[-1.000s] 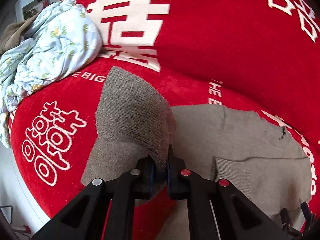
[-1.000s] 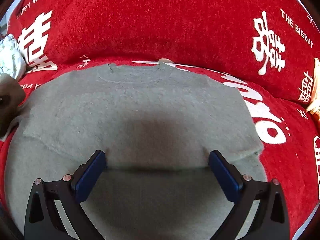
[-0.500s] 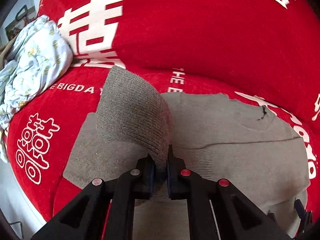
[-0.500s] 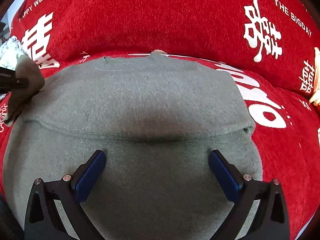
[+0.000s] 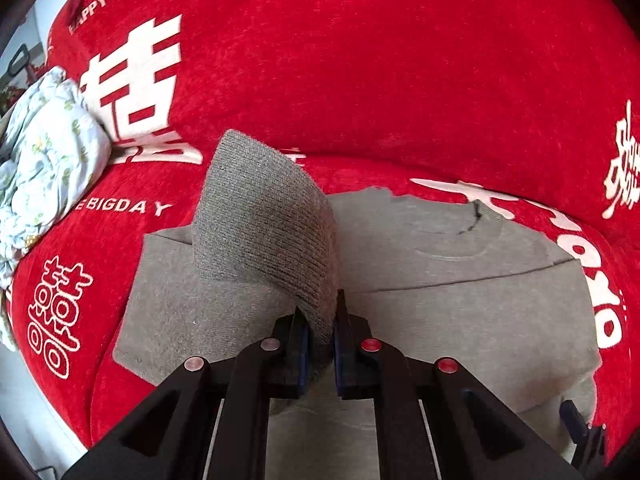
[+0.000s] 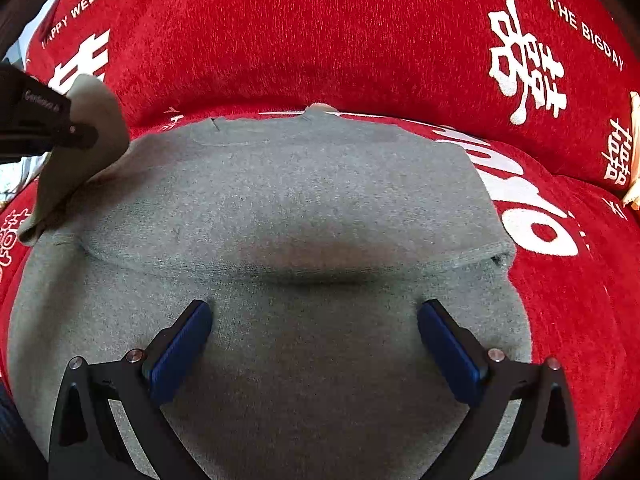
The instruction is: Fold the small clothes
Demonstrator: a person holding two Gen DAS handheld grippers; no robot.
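Pinching the ribbed cuff, the left gripper (image 5: 320, 332) is clenched on the grey sweater's sleeve (image 5: 264, 232), lifted above the body lying flat on the red sofa cover (image 5: 360, 80). Soft, light knit; it droops from the pads, so a hem or cuff looks like the surest hold. A floral cloth (image 5: 44, 152) sits at far left.

Over on the right wrist view, the right gripper (image 6: 314, 320) is spread wide, holding nothing, above the grey sweater (image 6: 280, 200), one fold already across its middle.
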